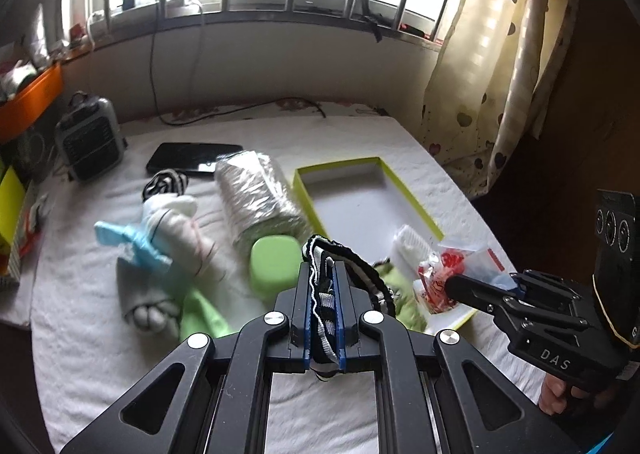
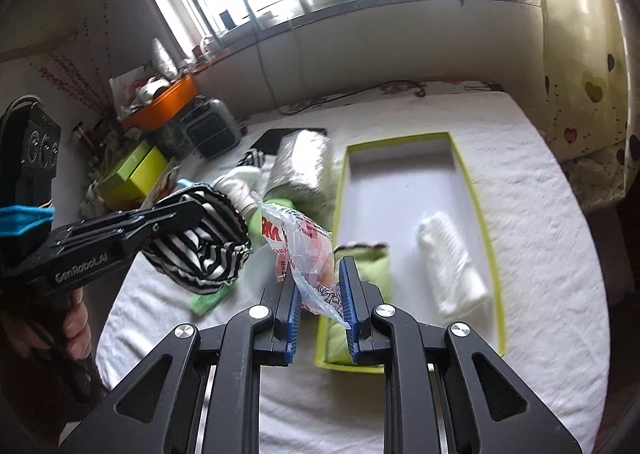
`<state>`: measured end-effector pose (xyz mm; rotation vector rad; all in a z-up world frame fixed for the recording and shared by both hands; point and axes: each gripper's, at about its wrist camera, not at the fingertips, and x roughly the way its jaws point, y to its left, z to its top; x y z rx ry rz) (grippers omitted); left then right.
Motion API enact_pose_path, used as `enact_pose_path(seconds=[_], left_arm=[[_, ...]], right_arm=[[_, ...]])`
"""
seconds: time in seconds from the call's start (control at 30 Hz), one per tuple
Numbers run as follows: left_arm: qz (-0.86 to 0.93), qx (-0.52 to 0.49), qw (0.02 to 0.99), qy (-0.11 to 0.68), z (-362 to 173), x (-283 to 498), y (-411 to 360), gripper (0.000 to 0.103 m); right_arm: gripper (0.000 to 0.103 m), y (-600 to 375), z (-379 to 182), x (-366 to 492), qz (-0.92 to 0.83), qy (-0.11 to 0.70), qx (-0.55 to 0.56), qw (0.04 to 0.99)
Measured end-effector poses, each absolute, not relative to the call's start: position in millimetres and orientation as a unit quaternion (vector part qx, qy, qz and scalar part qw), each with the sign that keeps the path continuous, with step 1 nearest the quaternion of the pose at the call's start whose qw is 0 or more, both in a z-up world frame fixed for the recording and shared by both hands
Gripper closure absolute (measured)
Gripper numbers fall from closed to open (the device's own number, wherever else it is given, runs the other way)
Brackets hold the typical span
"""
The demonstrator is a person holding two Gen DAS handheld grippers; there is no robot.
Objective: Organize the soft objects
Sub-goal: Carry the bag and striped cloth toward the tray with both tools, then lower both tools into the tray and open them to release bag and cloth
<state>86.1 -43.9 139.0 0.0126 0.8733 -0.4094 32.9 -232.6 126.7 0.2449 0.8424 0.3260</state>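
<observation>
Your left gripper (image 1: pixel 323 282) is pinched on a black-and-white striped sock (image 2: pixel 204 250), lifted above the white bedcover (image 1: pixel 100 334); your right gripper (image 2: pixel 318 274) clamps a crinkly clear plastic packet (image 2: pixel 298 244); ahead of it lies the green-edged box (image 2: pixel 480 209), a white rolled cloth (image 2: pixel 452 262) inside.

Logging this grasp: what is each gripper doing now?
Left gripper: shut on the striped sock.
Right gripper: shut on the plastic packet.
</observation>
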Motion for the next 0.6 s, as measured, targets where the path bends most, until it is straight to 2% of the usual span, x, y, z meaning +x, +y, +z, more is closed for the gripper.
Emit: enact_pose_path(seconds=[0.6], left_arm=[[-0.223, -0.002, 0.866, 0.447, 102, 153, -106, 0.095]], right_arm=[[0.084, -286, 99, 112, 0.085, 0.439, 0.111, 0.888]])
